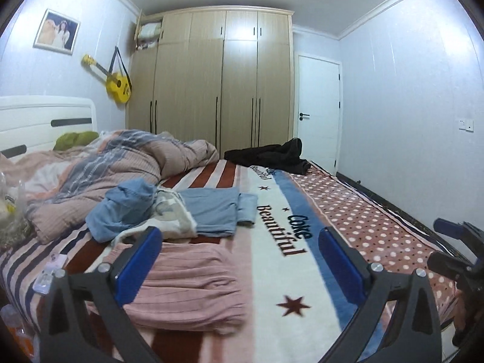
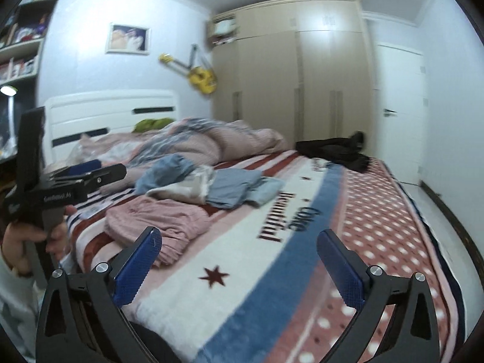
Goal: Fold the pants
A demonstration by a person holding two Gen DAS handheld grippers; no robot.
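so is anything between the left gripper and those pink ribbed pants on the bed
Nothing visible. The open left gripper hangs just above the pink ribbed pants, with only bare striped blanket beside them. The blue and white clothes pile lies beyond.

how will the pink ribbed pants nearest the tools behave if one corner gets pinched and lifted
The pink pants will probably flop and drape, since they already lie in soft folds. They look like thin ribbed knit, so likely light. The fuzzy blanket beneath may drag on them, so pushing would likely bunch them rather than slide them.
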